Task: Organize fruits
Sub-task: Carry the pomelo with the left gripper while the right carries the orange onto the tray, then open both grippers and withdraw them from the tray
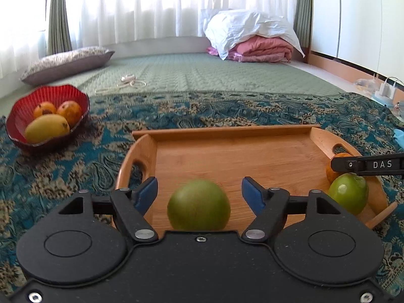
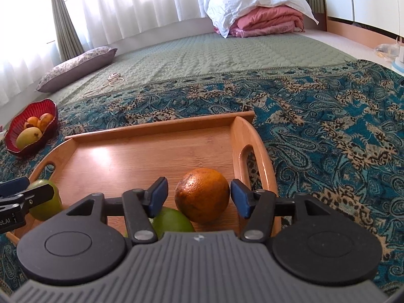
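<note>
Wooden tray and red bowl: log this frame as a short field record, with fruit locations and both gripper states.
surface: patterned blanket
wooden tray: two green fruits, one orange
red bowl: left of tray, holds a mango and two orange fruits
left gripper: open, green fruit between fingers
right gripper: open, orange between fingers
second green fruit: beside orange

Sunlit white sheer curtains back a green quilted mat — folded pink bedding, perhaps blankets, at the far end.
</note>
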`<action>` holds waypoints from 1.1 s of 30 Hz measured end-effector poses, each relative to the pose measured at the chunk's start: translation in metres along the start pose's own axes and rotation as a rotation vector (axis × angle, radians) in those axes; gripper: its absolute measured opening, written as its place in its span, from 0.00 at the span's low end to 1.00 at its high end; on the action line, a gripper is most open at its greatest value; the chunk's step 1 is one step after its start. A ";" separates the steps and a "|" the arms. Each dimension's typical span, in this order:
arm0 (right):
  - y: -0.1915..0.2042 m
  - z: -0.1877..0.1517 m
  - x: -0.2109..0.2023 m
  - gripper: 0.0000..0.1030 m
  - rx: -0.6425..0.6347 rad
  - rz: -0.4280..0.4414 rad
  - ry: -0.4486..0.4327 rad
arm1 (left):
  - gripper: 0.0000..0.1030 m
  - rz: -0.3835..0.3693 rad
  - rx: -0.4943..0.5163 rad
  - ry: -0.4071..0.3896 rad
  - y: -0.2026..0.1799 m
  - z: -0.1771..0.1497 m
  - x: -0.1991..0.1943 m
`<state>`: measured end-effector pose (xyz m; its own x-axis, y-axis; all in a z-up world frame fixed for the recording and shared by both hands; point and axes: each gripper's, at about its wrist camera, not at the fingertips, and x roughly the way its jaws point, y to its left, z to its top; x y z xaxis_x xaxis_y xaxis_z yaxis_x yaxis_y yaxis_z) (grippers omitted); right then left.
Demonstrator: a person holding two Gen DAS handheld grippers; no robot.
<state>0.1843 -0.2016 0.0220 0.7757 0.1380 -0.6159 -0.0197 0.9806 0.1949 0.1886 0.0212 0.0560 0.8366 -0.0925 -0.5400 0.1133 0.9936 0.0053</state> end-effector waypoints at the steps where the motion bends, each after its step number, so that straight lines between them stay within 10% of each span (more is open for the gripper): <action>1: 0.001 -0.001 -0.004 0.73 -0.004 0.001 -0.008 | 0.74 -0.001 0.003 -0.003 0.000 0.001 -0.003; 33: 0.059 -0.092 -0.103 0.92 -0.385 0.064 -0.208 | 0.93 -0.096 0.050 -0.020 -0.020 -0.074 -0.105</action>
<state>0.0453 -0.1456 0.0265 0.8748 0.2082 -0.4376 -0.2751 0.9567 -0.0948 0.0592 0.0158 0.0505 0.8311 -0.1891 -0.5230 0.2195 0.9756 -0.0039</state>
